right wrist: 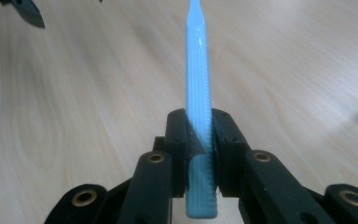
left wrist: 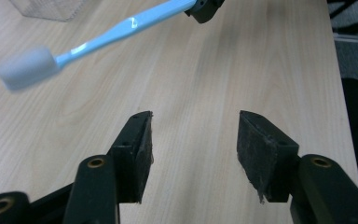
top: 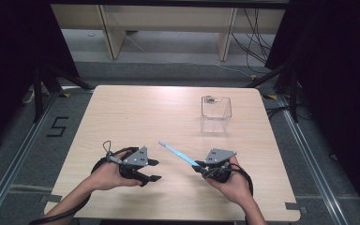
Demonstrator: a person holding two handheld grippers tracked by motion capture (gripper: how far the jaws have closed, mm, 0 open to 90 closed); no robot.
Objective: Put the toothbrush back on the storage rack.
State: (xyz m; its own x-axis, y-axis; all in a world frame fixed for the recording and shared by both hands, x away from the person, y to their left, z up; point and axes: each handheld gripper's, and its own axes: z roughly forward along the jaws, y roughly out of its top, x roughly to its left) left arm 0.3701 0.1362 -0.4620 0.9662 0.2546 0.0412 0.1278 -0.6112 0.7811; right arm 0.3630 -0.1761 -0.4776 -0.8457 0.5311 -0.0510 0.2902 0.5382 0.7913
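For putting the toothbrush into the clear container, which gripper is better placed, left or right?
Right. The right gripper is shut on the toothbrush, and the clear container stands on its side of the table. The left gripper is open.

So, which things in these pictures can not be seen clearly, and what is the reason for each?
- Toothbrush head: in the right gripper view it is cut off by the top edge; in the left gripper view it is blurred, so single bristles cannot be told.
- Clear plastic container: the small thing at its far rim is too small to name in the high view.
- Left gripper: the hand covers its grip in the high view.
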